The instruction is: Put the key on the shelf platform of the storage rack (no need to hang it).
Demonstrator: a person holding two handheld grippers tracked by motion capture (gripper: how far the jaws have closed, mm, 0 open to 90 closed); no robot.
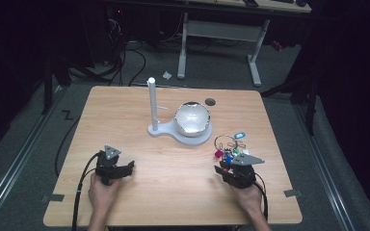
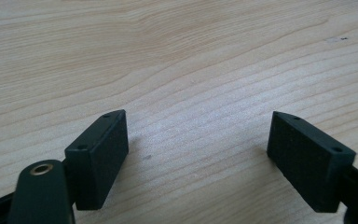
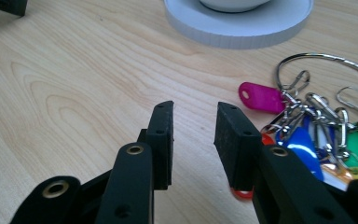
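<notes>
A bunch of coloured key tags (image 1: 229, 153) on a metal ring (image 1: 224, 141) lies on the wooden table (image 1: 173, 192) at the right. In the right gripper view the pink tag (image 3: 262, 97), blue tag (image 3: 299, 144) and ring (image 3: 326, 60) lie just right of my right gripper (image 3: 193, 140), which is open by a narrow gap with nothing between its jaws. My right gripper (image 1: 233, 169) sits just in front of the bunch. My left gripper (image 1: 118, 168) rests near the front left, jaws wide open (image 2: 198, 154) over bare wood.
A white stand (image 1: 180, 130) with an upright post (image 1: 151, 101) and a shiny bowl (image 1: 191, 118) sits mid-table; its base (image 3: 237, 23) shows beyond the right gripper. A dark round hole (image 1: 210, 101) lies behind the stand. Bare wood lies between the two grippers.
</notes>
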